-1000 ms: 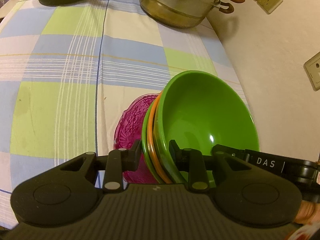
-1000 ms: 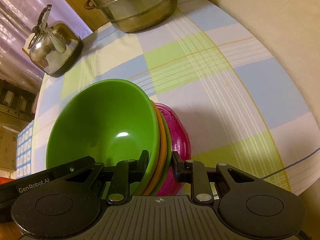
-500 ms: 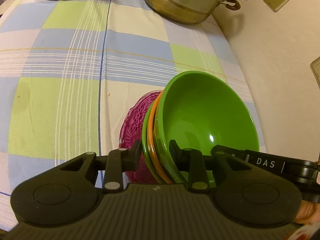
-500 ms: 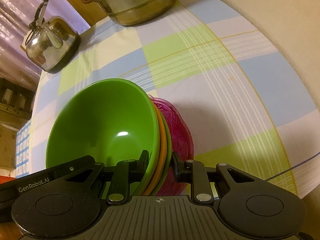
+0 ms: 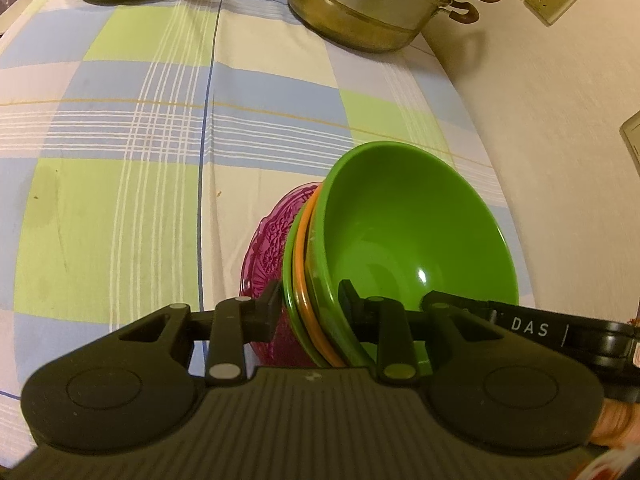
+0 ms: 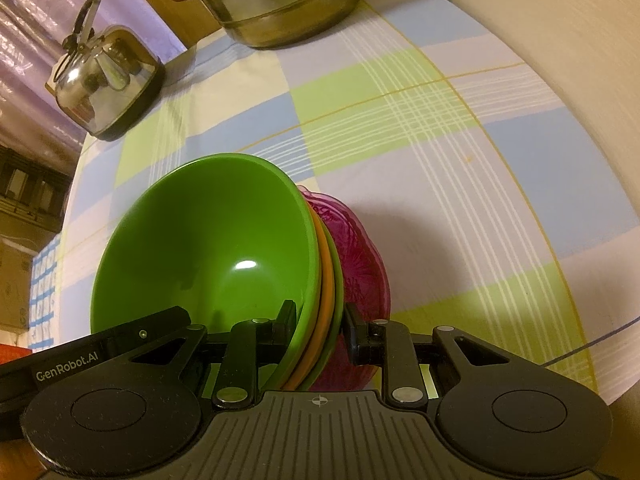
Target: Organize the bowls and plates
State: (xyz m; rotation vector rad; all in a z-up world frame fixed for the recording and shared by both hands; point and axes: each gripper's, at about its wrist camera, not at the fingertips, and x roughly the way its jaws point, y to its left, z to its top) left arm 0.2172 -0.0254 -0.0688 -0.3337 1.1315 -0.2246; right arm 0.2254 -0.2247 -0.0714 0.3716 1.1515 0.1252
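Nested stack (image 5: 320,280): green bowl (image 5: 416,240) on top, orange and green rims, magenta glass dish (image 5: 272,240) beneath. Clamped at opposite rims by left gripper (image 5: 308,308) and right gripper (image 6: 320,320), above checked tablecloth (image 5: 120,160). Stacking apparently done; placement left.

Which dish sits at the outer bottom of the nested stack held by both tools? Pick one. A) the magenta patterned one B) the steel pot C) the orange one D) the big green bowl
A: the magenta patterned dish lies behind the orange rim, farthest from the open green bowl.
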